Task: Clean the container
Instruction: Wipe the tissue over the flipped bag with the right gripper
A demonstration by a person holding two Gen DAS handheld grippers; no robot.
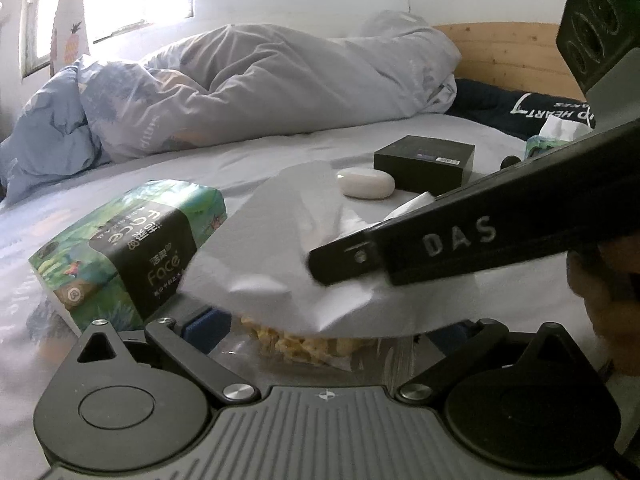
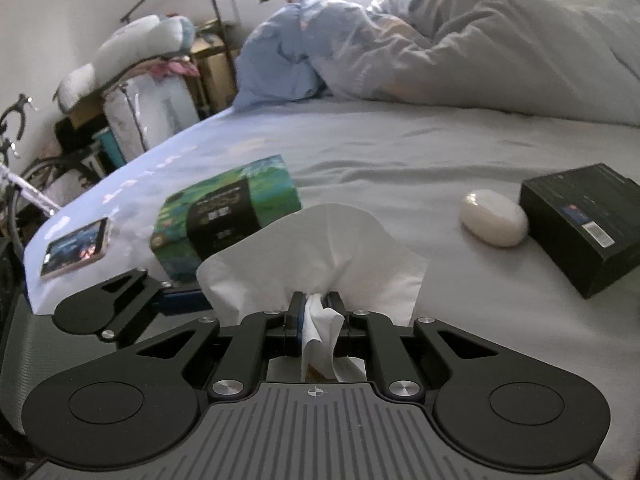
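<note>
The tissue pack (image 2: 226, 216), left of centre in the right wrist view, is green and blue with a landscape print and a black band bearing pale lettering. The tissue (image 2: 320, 256) at lower centre is plain white. The small oval case (image 2: 494, 218) at right is glossy white, and the box (image 2: 588, 224) beside it is black with a small blue-and-white label. The bed sheet (image 2: 400, 160) is pale grey-blue; the heaped duvet (image 2: 460, 40) across the top is grey, turning light blue with a darker print at its left end. At lower left, the phone (image 2: 76, 250) has a pinkish rim and a dark lit screen. In the left wrist view, the headboard (image 1: 504, 52) at upper right is light knotty wood.
</note>
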